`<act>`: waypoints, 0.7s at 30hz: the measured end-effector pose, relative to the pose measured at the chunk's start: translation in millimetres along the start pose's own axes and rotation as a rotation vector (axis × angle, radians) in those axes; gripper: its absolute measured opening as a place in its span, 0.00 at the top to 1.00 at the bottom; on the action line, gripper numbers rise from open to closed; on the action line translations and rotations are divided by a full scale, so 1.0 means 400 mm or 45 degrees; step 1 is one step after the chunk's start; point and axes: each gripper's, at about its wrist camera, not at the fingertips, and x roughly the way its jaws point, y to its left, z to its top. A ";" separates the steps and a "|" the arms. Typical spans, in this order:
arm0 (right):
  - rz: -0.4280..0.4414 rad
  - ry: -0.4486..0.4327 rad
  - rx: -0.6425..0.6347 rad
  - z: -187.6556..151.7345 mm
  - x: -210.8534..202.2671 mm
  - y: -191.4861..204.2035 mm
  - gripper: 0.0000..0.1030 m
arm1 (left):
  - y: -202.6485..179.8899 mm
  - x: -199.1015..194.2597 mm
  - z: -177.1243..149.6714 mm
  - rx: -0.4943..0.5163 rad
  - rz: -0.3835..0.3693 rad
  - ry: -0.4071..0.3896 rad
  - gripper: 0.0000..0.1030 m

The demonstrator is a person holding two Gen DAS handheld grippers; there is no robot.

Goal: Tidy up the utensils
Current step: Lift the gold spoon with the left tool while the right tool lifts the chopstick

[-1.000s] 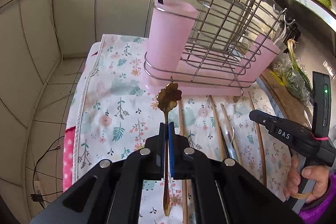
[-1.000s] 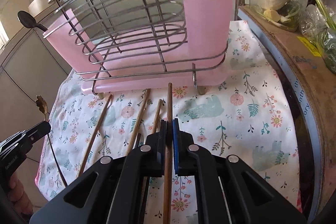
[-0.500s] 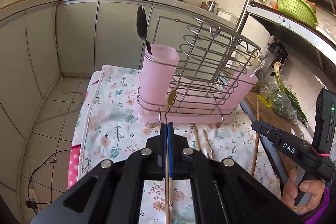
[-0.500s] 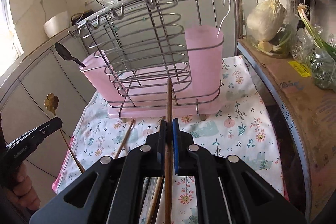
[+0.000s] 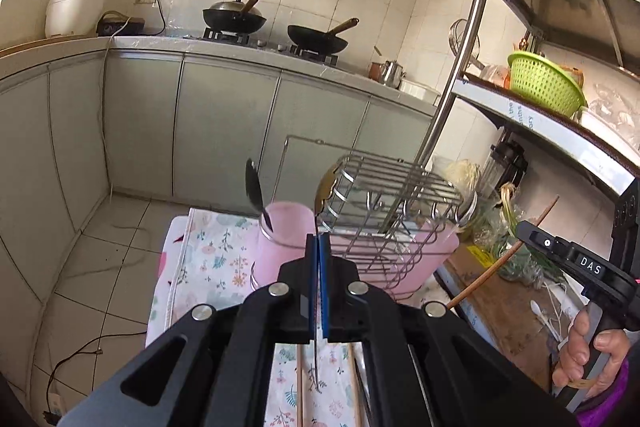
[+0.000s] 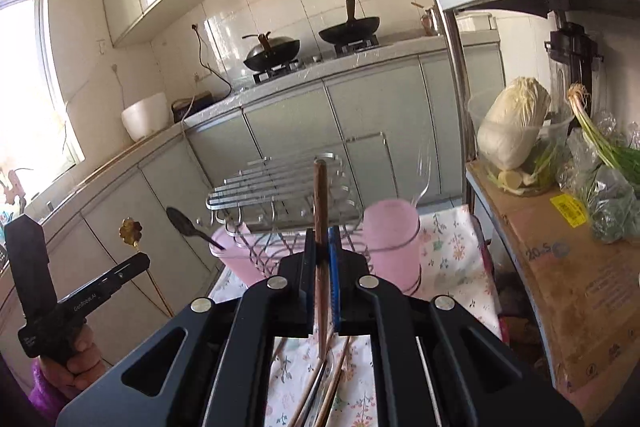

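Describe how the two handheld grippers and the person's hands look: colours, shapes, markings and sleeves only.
Both grippers are matte black with angular arms and silver rivets. The left gripper has blue-lined fingers; so does the right gripper. From the left wrist view, the right one carries white "DAS" lettering and a pistol-style handle. The right hand and left hand are bare, with purple sleeves.

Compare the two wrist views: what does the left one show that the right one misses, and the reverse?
Only the left wrist view shows the kettle on the counter. Only the right wrist view shows the cabbage and the window. Both show the rack, two woks, the black spoon, and each gripper: the left gripper shut on the gold spoon, the right gripper on a chopstick.
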 end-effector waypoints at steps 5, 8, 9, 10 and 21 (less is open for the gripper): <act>-0.011 -0.102 -0.027 0.088 -0.025 0.002 0.94 | -0.013 -0.008 0.080 -0.010 -0.022 -0.079 0.99; -0.031 -0.174 -0.059 0.144 -0.046 0.009 0.94 | -0.021 -0.008 0.126 -0.010 -0.023 -0.143 0.99; -0.037 -0.193 -0.069 0.161 -0.049 0.009 0.94 | -0.021 -0.005 0.141 -0.012 -0.020 -0.159 0.99; -0.045 -0.209 -0.081 0.176 -0.051 0.011 0.94 | -0.022 -0.001 0.155 -0.014 -0.016 -0.174 0.99; -0.202 -0.298 -0.209 0.221 0.008 0.010 0.94 | 0.001 0.090 0.230 -0.021 0.094 -0.270 0.99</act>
